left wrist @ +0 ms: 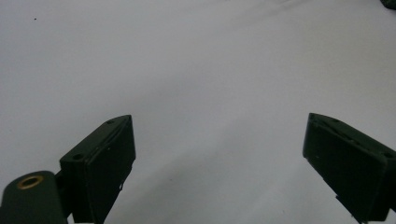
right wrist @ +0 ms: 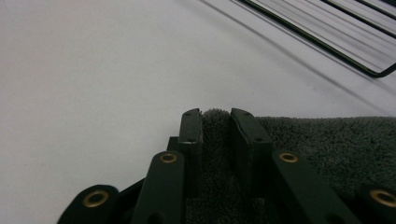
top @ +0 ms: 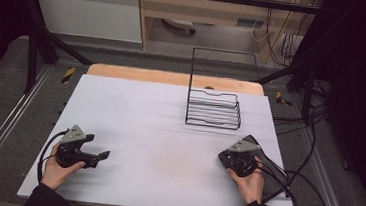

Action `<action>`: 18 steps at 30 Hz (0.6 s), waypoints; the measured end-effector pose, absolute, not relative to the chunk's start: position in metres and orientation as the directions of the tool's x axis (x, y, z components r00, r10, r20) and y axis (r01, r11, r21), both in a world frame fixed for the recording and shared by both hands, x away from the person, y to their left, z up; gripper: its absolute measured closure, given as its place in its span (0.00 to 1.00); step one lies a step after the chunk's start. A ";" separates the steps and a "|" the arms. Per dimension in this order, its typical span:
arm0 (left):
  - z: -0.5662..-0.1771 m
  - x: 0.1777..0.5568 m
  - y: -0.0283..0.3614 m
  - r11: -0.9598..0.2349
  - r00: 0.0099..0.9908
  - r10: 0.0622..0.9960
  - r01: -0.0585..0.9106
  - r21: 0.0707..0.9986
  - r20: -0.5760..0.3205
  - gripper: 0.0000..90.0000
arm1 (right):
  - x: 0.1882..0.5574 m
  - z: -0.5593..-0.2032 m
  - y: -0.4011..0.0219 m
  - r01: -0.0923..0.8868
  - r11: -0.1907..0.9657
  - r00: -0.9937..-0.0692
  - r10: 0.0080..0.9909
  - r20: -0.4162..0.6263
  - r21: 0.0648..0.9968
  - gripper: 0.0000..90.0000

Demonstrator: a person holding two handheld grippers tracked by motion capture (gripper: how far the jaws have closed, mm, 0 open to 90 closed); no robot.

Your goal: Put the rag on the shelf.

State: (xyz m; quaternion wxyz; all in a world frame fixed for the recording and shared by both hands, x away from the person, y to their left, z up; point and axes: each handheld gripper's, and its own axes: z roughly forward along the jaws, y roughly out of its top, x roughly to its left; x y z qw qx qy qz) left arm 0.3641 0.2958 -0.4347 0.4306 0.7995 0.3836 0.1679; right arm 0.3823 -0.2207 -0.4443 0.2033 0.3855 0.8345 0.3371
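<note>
High view first: my left claw (top: 97, 154) lies low over the left part of the white table (top: 158, 131), held in my left hand (top: 57, 170), jaws spread wide with nothing between them; the left gripper view shows bare surface between the two black jaws. Farther right and toward the back stands a black wire rack (top: 214, 108), well apart from both hands. At the right edge my right claw (top: 231, 160) sits on a dark grey towel (right wrist: 327, 135), which lies flat on the table just short of the rack. In the right gripper view the jaws are drawn in narrow and pinch a raised fold of towel pile between the pads.

My worry is the hold itself. I judge the pinch takes only a thin ridge near the towel's edge, so a quick lift could let the cloth slide out. If I drag rather than lift, the towel may bunch or catch the rack's front wire, tipping or shoving that light frame. My left claw is far away to help steady anything.
</note>
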 end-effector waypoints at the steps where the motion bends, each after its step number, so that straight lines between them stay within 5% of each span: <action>1: -0.435 0.364 0.296 -0.336 0.649 0.758 0.468 0.817 -0.061 0.10 | 0.383 -0.444 -0.220 0.501 0.485 -0.622 0.778 -0.092 0.716 0.88; 18: -0.435 0.364 0.295 -0.346 0.649 0.759 0.467 0.814 -0.050 0.11 | 0.376 -0.425 -0.208 0.475 0.438 -0.654 0.756 -0.028 0.763 0.92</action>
